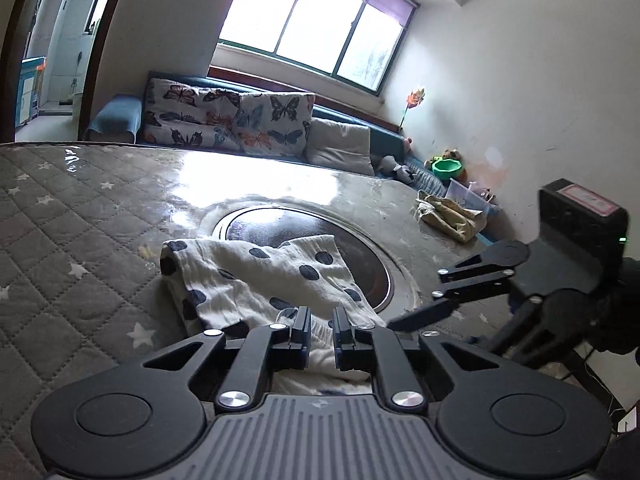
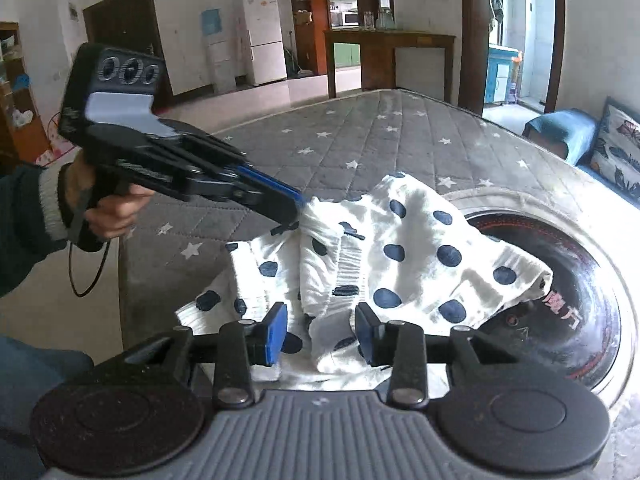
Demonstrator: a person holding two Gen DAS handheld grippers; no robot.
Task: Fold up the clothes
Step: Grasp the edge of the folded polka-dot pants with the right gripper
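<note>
Nearest the lens in the left wrist view, the left gripper [image 1: 321,330] has its 2 fingers drawn close together and pinching a fold of the polka-dot garment [image 1: 256,276], a crinkled white cloth with dark navy spots that spreads away from the fingertips in a rumpled heap. It lies on the quilted grey, star-printed table cover [image 1: 72,232], partly over the round dark inset [image 1: 360,248] just beyond the tool. From the right wrist view the same pinch shows from the side: the left gripper [image 2: 306,202] bites a raised ridge of the polka-dot garment [image 2: 400,248], lifting it into a peak, and a hand [image 2: 108,208] with a dark sleeve holds its grip. Only this view shows the right gripper [image 2: 321,330] with its 2 blue-padded fingers spread apart, cloth lying between them but not pressed by either pad. Only the left wrist view shows the butterfly-print cushions [image 1: 240,116] and the window [image 1: 320,24] far ahead of the tool, and a yellowish crumpled cloth [image 1: 450,214] off to its right.
</note>
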